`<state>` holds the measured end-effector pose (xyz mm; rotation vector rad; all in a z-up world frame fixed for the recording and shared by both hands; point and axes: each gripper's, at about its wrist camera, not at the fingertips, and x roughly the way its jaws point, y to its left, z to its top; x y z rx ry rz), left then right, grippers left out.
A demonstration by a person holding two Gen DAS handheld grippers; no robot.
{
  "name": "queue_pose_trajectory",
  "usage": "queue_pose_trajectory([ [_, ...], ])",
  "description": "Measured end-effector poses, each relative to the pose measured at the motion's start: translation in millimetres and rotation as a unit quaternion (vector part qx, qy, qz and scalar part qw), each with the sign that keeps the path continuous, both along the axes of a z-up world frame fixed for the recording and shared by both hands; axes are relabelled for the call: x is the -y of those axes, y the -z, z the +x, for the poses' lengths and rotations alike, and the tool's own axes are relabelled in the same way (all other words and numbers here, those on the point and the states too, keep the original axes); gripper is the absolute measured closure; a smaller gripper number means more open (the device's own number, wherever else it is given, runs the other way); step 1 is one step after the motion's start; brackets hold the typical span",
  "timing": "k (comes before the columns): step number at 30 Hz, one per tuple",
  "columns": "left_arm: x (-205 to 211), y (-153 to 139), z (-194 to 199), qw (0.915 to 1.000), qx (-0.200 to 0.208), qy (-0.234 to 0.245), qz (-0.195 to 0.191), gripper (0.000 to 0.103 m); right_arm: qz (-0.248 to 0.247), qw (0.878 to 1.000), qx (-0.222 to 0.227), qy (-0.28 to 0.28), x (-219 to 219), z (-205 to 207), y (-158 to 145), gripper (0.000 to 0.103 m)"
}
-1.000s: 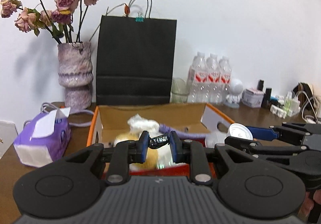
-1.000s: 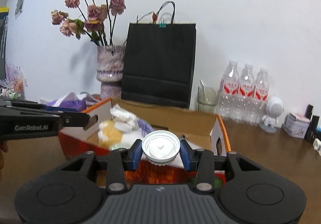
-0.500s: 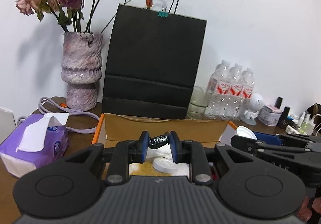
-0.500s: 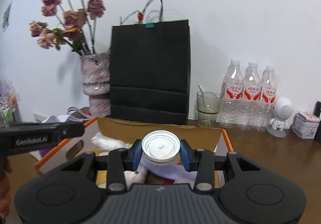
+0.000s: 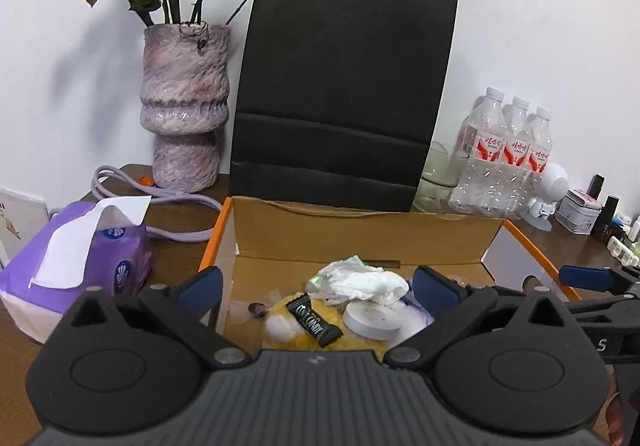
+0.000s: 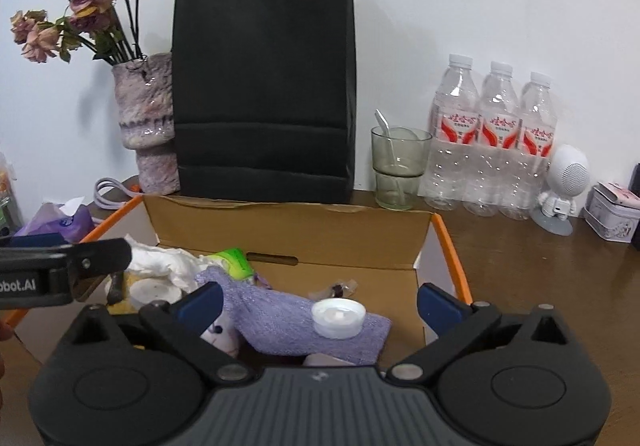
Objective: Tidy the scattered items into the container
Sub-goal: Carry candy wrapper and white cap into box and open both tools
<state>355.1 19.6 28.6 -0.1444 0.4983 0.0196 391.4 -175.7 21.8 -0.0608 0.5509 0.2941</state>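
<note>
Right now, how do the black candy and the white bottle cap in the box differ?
The black candy is a slim dark wrapper with printed letters, lying on a yellow plush toy. The white bottle cap is round, plain and ridged, sitting on purple cloth. Both lie loose inside the cardboard box.

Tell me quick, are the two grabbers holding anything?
Left gripper: open, holding nothing; the candy lies in the box.
Right gripper: open, holding nothing; the cap lies in the box.

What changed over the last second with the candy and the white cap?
Both were let go. The left hand-held gripper opened and the candy now lies on the yellow plush. The right hand-held gripper opened, leaving the white cap on the purple cloth. The box stayed put.
</note>
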Motion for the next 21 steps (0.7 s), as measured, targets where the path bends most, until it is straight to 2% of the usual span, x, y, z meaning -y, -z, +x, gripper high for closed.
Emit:
queue_pose_trajectory([
  [21, -3.3, -3.7, -2.8, 1.0, 0.001, -0.001, -0.003, 0.0, -0.004, 1.0, 0.0, 0.014, 7.0, -2.4, -5.5, 0.0],
])
